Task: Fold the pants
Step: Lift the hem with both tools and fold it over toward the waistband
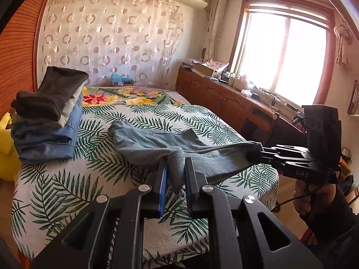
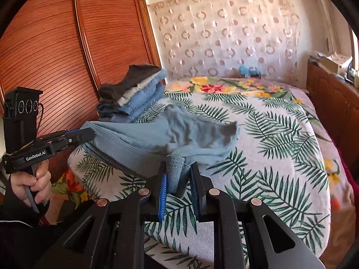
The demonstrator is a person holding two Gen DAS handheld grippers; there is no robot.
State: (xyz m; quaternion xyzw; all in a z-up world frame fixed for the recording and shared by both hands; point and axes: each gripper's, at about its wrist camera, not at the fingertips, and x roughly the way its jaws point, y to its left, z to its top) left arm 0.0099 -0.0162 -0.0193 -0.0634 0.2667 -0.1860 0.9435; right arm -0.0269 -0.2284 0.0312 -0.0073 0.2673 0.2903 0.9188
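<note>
A: Blue-grey cotton, soft and limp: the pants (image 1: 157, 141) are lying on the bed (image 1: 67, 179), just beside the pile of folded clothes (image 1: 47, 116), with the near edge coming up off the sheet.

B: And both ends are being held?

A: Yes. The left gripper (image 1: 176, 174) is pinching one corner of that edge between its narrow jaws, and the right gripper (image 2: 178, 179) is clamping the other corner the same way. The far part is resting on the bed, on the side towards the pile.

B: So how should the lift be going, in my judgement?

A: Both corners should be rising level, with the edge between them pulled taut so that no sag is forming. Then they should be travelling together towards the pile and laying the edge squarely over the far part.

B: The risk?

A: The bunched corners are probably slipping if the pull is uneven.
</note>
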